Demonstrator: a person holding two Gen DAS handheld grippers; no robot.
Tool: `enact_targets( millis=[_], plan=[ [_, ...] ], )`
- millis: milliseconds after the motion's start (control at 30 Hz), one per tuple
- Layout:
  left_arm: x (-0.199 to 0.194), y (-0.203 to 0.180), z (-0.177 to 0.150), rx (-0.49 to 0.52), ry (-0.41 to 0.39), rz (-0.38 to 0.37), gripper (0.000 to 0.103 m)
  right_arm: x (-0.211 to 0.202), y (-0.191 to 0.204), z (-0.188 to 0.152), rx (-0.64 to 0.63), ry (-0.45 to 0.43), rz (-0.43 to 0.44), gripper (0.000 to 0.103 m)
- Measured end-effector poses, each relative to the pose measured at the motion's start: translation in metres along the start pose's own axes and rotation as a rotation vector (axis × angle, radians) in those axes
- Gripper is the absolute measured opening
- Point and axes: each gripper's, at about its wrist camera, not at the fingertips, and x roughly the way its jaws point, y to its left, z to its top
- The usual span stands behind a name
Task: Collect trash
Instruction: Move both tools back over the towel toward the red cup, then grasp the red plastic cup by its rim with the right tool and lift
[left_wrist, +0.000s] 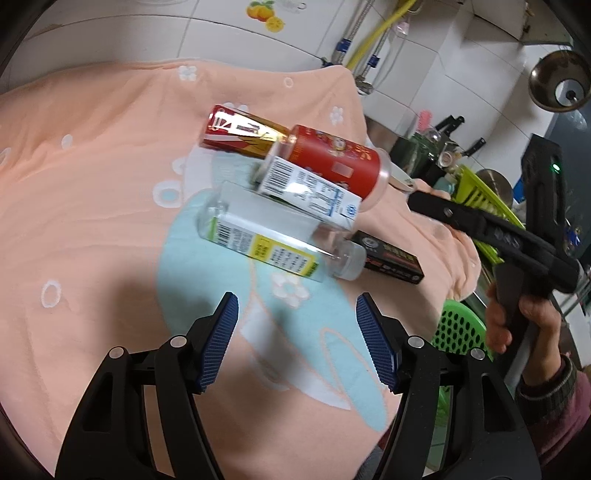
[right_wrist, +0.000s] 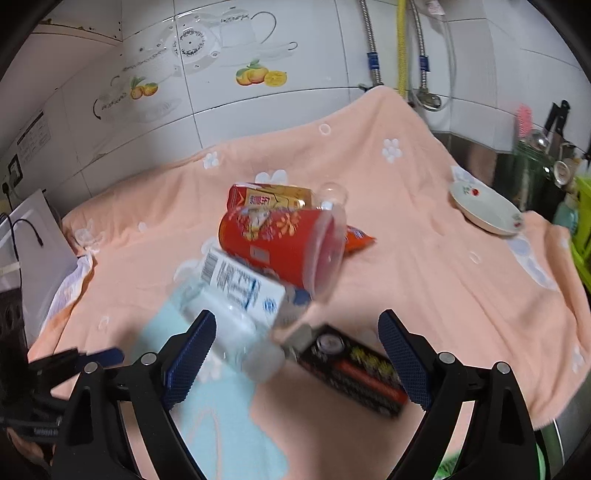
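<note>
A heap of trash lies on the peach towel (left_wrist: 92, 192): a red and gold carton (left_wrist: 240, 129), a red can with a clear lid (left_wrist: 332, 158), a white-labelled bottle (left_wrist: 314, 192), a clear bottle with a green and yellow label (left_wrist: 273, 243) and a black box (left_wrist: 395, 260). My left gripper (left_wrist: 295, 306) hovers open just short of the clear bottle, nothing between its pads. My right gripper (right_wrist: 297, 321) is open above the clear bottle (right_wrist: 240, 332) and the black box (right_wrist: 354, 369), its pads apart from both. Behind lie the red can (right_wrist: 280, 240) and an orange packet (right_wrist: 356, 236).
A flowered plate (right_wrist: 484, 206) sits at the towel's right edge. A green perforated basket (left_wrist: 458, 328) stands low at the right, beside the hand (left_wrist: 517, 317) holding the right gripper. Tiled wall, hoses and a knife rack lie behind. The left gripper (right_wrist: 74, 362) shows at the lower left.
</note>
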Motion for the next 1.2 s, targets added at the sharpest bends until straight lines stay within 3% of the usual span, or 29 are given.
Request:
enact_targets(
  millis=[333, 633, 933, 1200],
  plan=[
    [0.008, 0.020, 0.006, -0.033, 0.006, 0.026, 0.068, 0.049, -0.011, 0.027, 0.043, 0.011, 0.049, 0.080],
    [0.020, 0.028, 0.005, -0.045, 0.027, 0.033, 0.068, 0.082, -0.016, 0.039, 0.094, 0.032, 0.148, 0.067],
    [0.025, 0.030, 0.007, -0.050, 0.031, 0.044, 0.068, 0.086, -0.008, 0.041, 0.079, 0.033, 0.202, 0.036],
    [0.029, 0.022, 0.015, -0.035, 0.026, 0.046, 0.069, 0.068, 0.003, 0.039, 0.042, -0.009, 0.181, 0.008]
  ],
)
